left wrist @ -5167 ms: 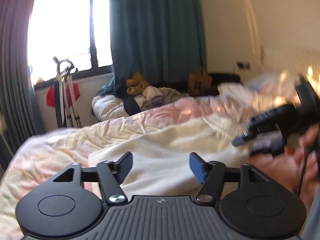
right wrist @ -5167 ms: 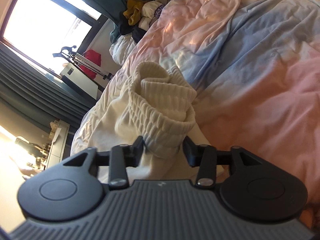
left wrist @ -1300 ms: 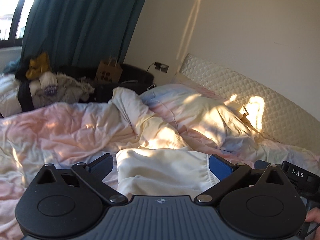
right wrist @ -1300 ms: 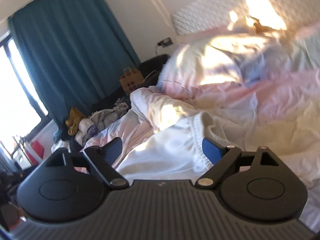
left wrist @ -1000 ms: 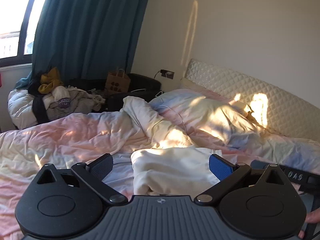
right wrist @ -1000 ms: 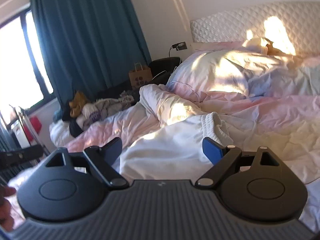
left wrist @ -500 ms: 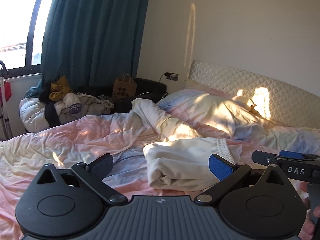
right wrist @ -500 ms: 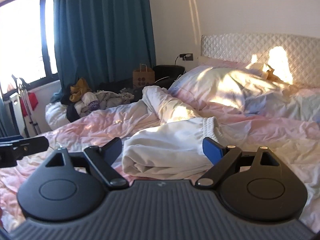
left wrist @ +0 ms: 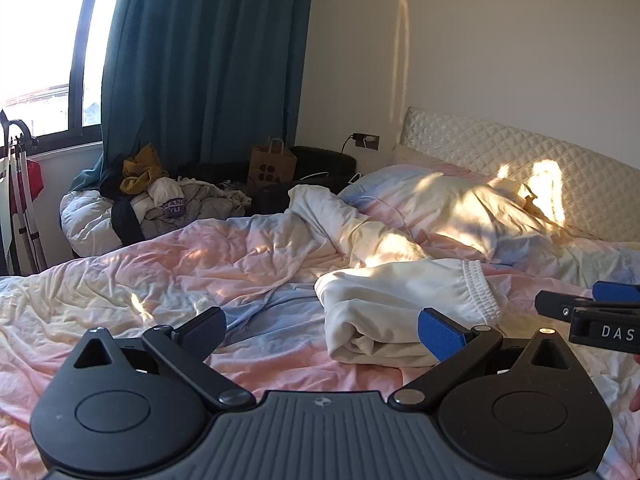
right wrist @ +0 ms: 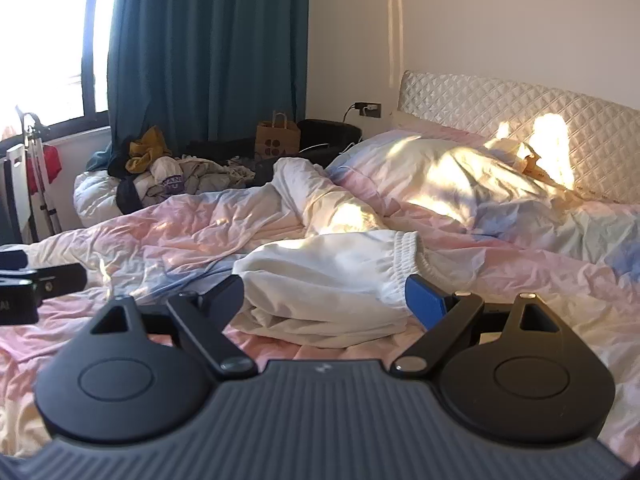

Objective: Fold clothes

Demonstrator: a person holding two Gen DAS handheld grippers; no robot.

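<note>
The bed [right wrist: 520, 280] lay rumpled under slanting sun, the folded cream trousers [right wrist: 332, 280] resting mid-duvet. Both the left tool [left wrist: 320, 330] and right tool [right wrist: 324, 294] hovered wide and empty above them. Squaring any loose edge looked like the sensible finish.

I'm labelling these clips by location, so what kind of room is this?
A lived-in bedroom, most likely. There is a bed with a quilted headboard and a rumpled pastel duvet, cream sweatpants folded on it, teal curtains at the window, and a heap of clothes beyond.
</note>
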